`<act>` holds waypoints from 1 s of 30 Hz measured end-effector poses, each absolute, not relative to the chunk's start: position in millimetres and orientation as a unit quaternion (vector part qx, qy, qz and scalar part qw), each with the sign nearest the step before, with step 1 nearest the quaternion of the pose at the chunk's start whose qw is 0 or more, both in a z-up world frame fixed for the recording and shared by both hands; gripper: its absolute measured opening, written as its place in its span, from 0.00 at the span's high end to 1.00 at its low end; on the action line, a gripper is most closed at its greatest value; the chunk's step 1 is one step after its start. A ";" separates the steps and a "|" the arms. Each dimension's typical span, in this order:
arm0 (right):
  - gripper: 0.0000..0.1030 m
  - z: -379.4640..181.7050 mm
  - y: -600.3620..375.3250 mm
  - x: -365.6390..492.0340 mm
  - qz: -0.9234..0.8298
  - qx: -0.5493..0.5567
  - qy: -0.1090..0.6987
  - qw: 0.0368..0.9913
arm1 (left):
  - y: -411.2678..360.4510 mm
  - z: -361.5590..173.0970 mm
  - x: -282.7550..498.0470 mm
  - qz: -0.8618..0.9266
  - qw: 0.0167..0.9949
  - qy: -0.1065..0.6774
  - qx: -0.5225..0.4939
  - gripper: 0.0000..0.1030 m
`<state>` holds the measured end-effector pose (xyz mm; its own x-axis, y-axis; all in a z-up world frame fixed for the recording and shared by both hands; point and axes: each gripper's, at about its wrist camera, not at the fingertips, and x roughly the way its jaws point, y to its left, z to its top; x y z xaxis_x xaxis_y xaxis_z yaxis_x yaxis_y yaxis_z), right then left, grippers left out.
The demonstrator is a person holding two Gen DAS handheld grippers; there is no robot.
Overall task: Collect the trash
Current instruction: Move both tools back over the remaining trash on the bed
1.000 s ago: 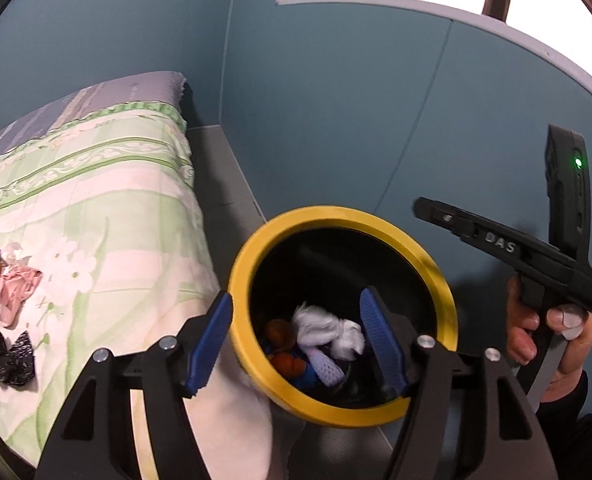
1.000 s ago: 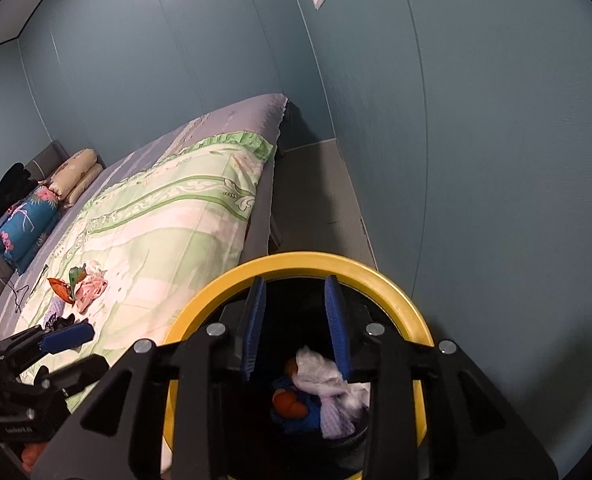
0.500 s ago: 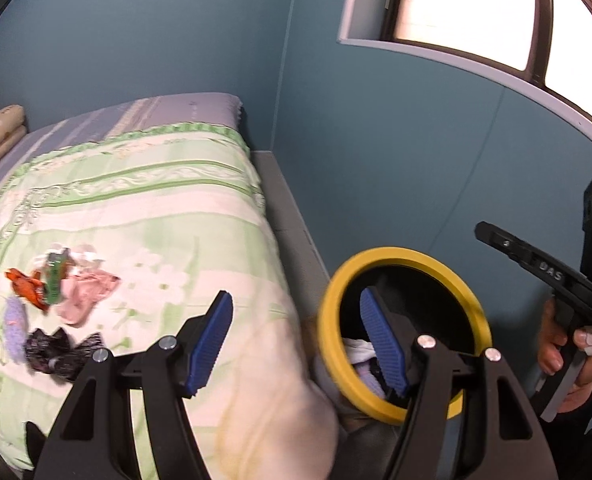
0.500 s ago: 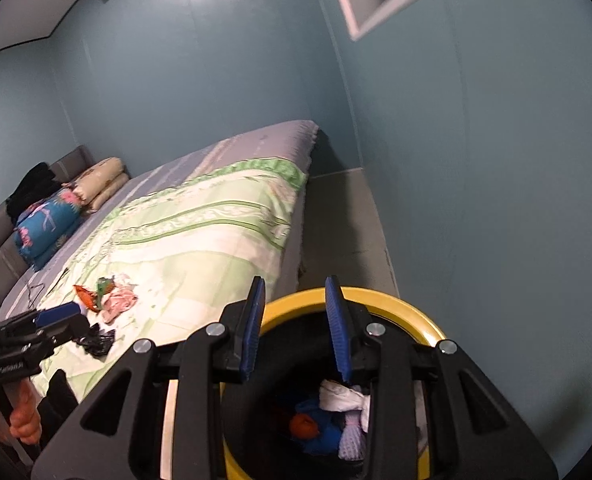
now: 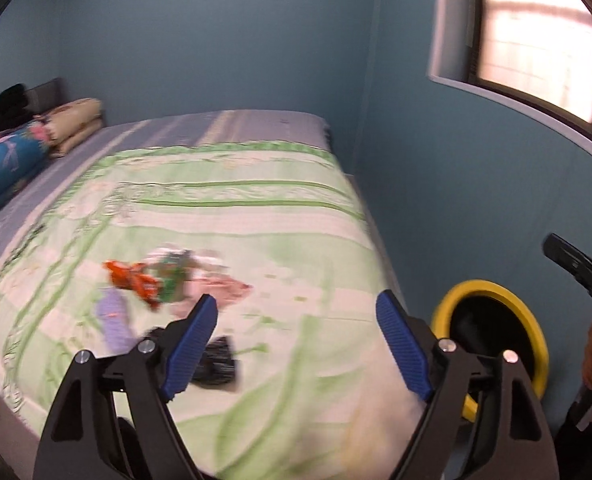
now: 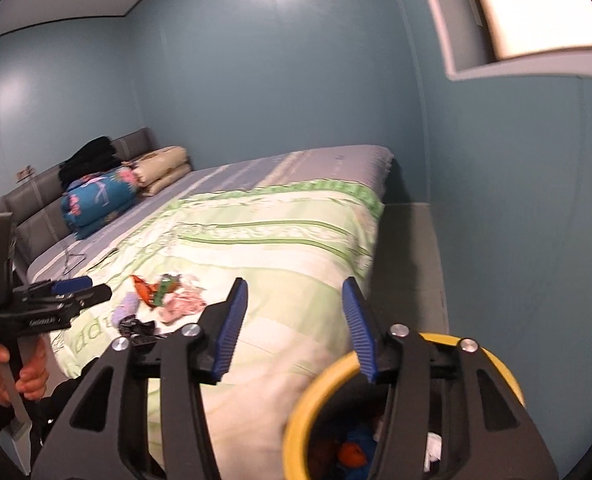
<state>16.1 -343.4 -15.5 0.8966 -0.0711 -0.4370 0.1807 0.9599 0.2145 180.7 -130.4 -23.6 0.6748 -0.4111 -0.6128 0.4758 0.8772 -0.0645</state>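
Observation:
A small heap of trash lies on the green quilt: an orange wrapper [image 5: 134,282] [image 6: 143,287], a green one [image 5: 172,270], a pink crumpled piece [image 6: 182,304], a lilac piece [image 5: 114,320] and a black wrapper [image 5: 216,362] [image 6: 136,326]. The yellow-rimmed black bin [image 5: 534,330] [image 6: 300,416] stands on the floor beside the bed, with orange, blue and white trash inside. My left gripper [image 5: 296,342] hangs over the quilt, jaws opening, nothing between them. My right gripper [image 6: 294,328] is above the bin's near edge, jaws opening and empty.
The bed [image 6: 296,216] fills the middle of the room, with folded bedding and a blue patterned bundle [image 6: 96,200] at its grey headboard. A narrow floor strip [image 6: 410,264] runs between bed and blue wall. A window [image 5: 536,40] is high on the right.
Both grippers have lifted away from the bin and swung left toward the bed. Their jaws stand wider than before. The trash heap has come into the middle of both views.

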 end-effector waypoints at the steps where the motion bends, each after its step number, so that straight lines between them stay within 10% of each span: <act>1: 0.53 -14.6 -335.9 21.3 -0.057 0.119 0.217 0.967 | -120.4 -21.3 184.3 -0.230 0.918 0.321 0.047 0.22; 16: 0.19 -44.1 -212.3 111.0 0.121 0.035 0.213 0.969 | 13.1 -51.9 247.2 -0.075 0.931 0.356 -0.031 0.09; 30: 0.14 -125.8 -120.3 181.4 0.227 -0.058 0.283 0.930 | 60.6 -129.3 308.2 -0.026 0.905 0.417 -0.079 0.08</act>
<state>181.4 -120.3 -125.8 0.7367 0.3891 -0.5530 -0.4545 0.8905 0.0211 308.2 60.6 -129.3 0.6514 -0.1134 -0.7502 -0.0178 0.9862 -0.1646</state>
